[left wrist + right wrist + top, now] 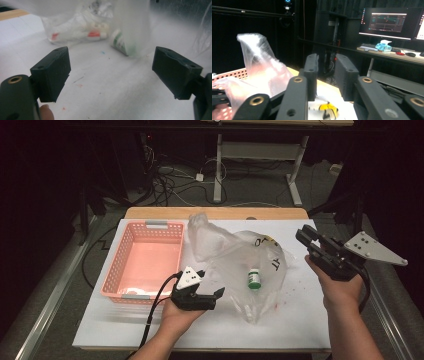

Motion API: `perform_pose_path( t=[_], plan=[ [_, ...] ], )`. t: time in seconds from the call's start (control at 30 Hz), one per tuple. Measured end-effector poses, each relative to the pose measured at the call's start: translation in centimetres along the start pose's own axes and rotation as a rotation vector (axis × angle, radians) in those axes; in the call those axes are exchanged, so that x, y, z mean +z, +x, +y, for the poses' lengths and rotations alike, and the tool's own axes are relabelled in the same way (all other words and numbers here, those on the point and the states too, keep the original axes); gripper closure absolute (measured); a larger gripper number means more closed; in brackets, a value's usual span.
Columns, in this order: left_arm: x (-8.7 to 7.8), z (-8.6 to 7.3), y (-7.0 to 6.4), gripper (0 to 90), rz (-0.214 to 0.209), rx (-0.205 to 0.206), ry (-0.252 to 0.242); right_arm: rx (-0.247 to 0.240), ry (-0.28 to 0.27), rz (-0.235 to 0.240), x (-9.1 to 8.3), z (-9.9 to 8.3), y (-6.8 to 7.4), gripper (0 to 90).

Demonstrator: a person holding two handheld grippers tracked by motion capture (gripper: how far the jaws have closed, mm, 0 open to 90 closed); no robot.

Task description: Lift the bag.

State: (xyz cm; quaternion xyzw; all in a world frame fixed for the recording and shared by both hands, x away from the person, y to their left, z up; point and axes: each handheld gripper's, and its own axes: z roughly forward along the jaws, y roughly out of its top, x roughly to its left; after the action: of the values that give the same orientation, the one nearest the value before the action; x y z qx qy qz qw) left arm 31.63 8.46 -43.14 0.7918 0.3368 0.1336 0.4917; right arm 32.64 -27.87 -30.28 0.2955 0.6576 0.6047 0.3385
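- The left gripper sat at 7 o'clock on the table, jaws wide apart and holding nothing, aimed at the clear plastic bag
- The bag lay at table centre, crumpled, with a small green-and-white bottle inside it, near the bag's 5 o'clock edge
- The right gripper was raised at 3 o'clock, just beside the bag; its jaws stood a narrow gap apart, empty
- A pink perforated basket stood at 9 o'clock, touching the bag
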Motion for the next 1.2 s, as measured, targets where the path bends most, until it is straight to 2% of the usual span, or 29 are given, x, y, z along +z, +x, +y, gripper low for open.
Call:
perform_pose_path(
  t=[0.07,0.13,0.23,0.3,0.33,0.37,0.43,0.47,0.5,0.57,0.87,1.0,1.1,1.2],
  plan=[
    [0.1,-0.2,-0.1,13.2,-0.001,0.001,-0.001,-0.007,0.003,0.004,-0.3,0.0,0.0,70.4],
    [0.1,-0.6,-0.3,12.4,-0.004,0.003,-0.001,-0.002,0.047,0.008,-1.0,-0.8,0.0,65.4],
    [-0.1,-1.0,-0.5,4.3,0.000,0.004,-0.001,0.017,0.103,-0.001,-1.2,-2.4,-0.2,59.0],
    [-0.1,-1.2,-0.6,2.7,-0.002,0.011,-0.006,0.026,0.139,-0.004,-1.3,-3.7,-0.3,55.9],
    [-0.2,-1.4,-0.7,2.7,-0.005,0.016,-0.006,0.026,0.139,-0.004,-1.3,-3.7,-0.3,55.9],
    [-0.1,-1.6,-1.1,0.0,-0.011,0.024,0.000,0.031,0.163,-0.009,-1.5,-4.9,-0.3,52.5],
    [0.0,-1.9,-1.4,0.0,-0.011,0.034,-0.010,0.051,0.188,-0.014,-1.6,-6.0,-0.3,48.8],
    [0.0,-1.9,-1.4,0.0,-0.011,0.034,-0.010,0.051,0.188,-0.014,-1.6,-6.0,-0.3,48.8],
    [0.3,-2.2,-1.5,0.0,-0.017,0.022,-0.007,0.061,0.211,-0.011,-1.7,-7.2,-0.3,44.4],
    [0.6,-2.5,-1.7,0.0,-0.014,0.032,0.004,0.071,0.240,-0.017,-1.9,-8.4,-0.2,39.4],
    [1.7,-3.3,-2.0,0.0,-0.009,0.043,0.024,0.099,0.329,-0.020,-2.2,-13.0,-0.1,18.8],
    [1.9,-3.5,-2.1,0.0,-0.001,0.051,0.025,0.131,0.382,-0.021,-2.1,-14.8,-0.2,11.4],
    [1.9,-3.6,-2.1,0.0,-0.002,0.042,0.026,0.126,0.406,-0.015,-1.8,-15.9,-0.1,1.1],
    [1.9,-3.8,-2.0,0.0,0.000,0.038,0.027,0.142,0.406,-0.010,-1.5,-16.1,0.1,0.0]
  ],
)
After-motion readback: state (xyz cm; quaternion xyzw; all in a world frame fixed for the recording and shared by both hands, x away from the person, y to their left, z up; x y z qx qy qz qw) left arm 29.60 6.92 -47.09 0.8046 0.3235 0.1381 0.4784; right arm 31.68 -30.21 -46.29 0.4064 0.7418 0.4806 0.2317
